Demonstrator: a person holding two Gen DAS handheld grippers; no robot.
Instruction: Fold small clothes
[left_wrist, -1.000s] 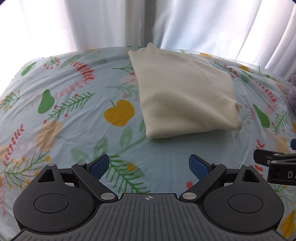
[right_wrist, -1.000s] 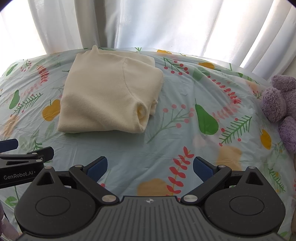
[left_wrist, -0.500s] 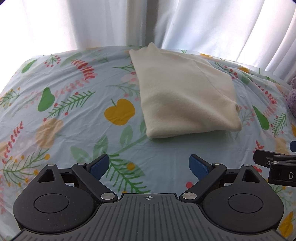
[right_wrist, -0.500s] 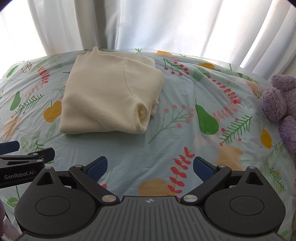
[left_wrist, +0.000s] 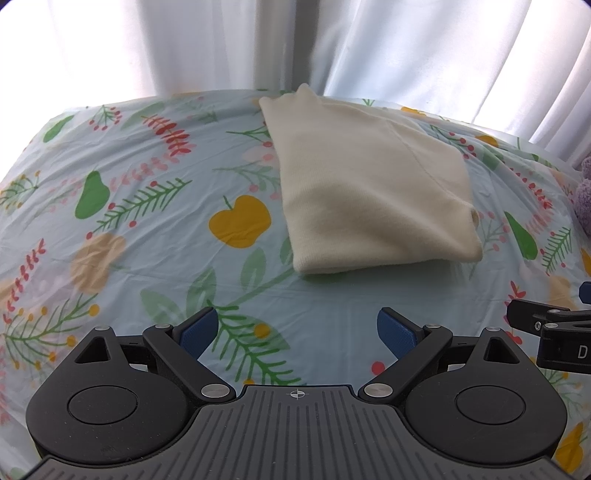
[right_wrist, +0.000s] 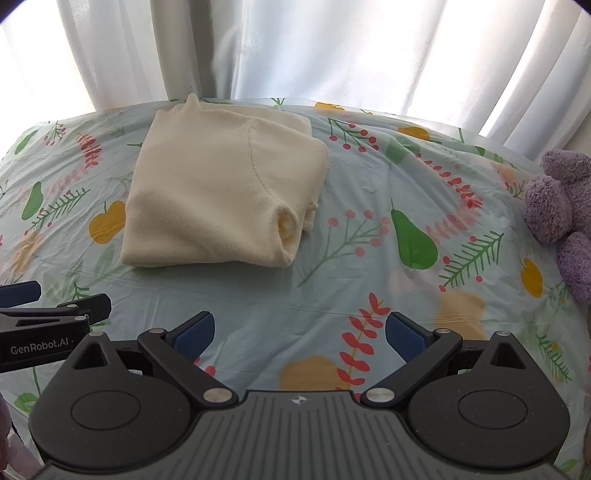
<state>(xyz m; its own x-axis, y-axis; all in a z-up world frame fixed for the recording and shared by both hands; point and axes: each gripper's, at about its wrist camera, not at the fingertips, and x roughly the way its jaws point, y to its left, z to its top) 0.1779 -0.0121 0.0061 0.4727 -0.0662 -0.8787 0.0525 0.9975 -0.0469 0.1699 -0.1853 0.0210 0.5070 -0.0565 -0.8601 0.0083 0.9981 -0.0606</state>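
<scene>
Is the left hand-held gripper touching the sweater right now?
Apart. The left wrist view shows bare tablecloth between the open left hand-held gripper and the sweater.

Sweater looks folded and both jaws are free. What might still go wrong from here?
1. The cuff bulges open at the cream sweater's right edge, so that side may spring loose.
2. Nudging the bundle could slide it on the smooth printed cover.
3. The purple plush toy sits close on the right; a wide swing may hit it.
</scene>
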